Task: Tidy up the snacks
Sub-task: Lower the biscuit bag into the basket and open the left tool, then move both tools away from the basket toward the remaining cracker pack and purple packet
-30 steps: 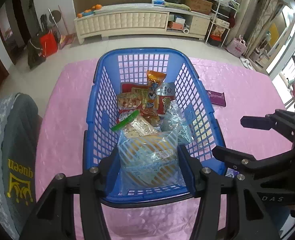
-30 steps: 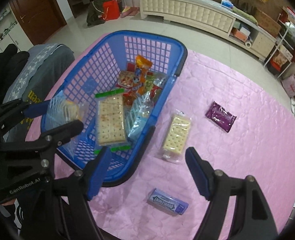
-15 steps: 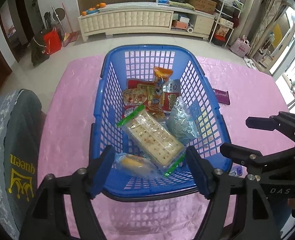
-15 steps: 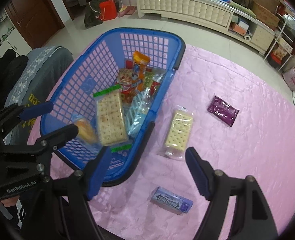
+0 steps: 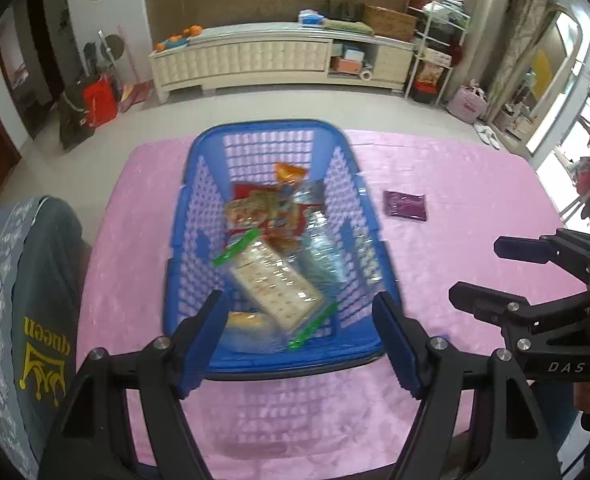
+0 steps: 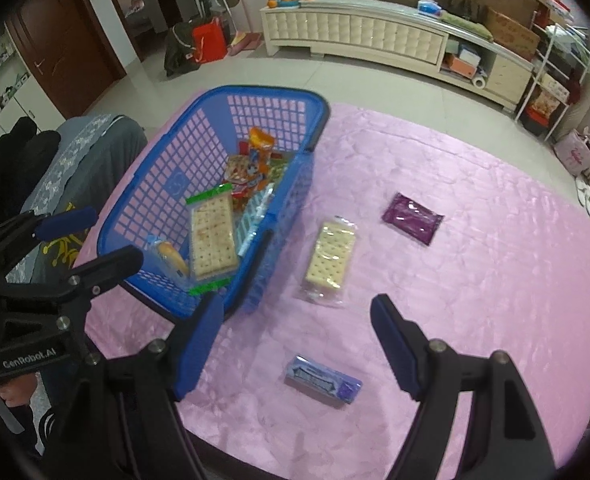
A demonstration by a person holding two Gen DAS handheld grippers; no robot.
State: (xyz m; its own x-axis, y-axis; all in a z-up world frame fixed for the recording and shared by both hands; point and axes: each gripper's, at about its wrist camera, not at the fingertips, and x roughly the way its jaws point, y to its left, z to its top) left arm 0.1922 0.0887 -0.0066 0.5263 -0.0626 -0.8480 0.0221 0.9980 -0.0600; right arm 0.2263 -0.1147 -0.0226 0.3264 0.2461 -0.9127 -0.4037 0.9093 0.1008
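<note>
A blue basket [image 5: 191,216] [image 6: 143,204] stands on the pink table and holds several snack packs, among them a cracker pack [image 5: 275,284] [image 6: 212,240] and a small bread pack [image 5: 247,322] [image 6: 167,254] at its near end. My left gripper [image 5: 299,340] is open and empty above the basket's near rim. My right gripper [image 6: 295,344] is open and empty above the table. A second cracker pack [image 6: 329,258], a purple packet [image 6: 411,218] [image 5: 405,205] and a blue gum pack [image 6: 322,378] lie on the cloth right of the basket.
A chair with a grey "queen" cover [image 5: 27,300] stands at the table's left edge. The pink tablecloth [image 6: 475,280] spreads to the right. A white cabinet [image 5: 255,60] and shelves [image 5: 435,40] stand across the floor beyond the table.
My left gripper opened and dropped the bread pack into the basket's near end, then drew back and up. My right gripper stayed open and shifted slightly.
</note>
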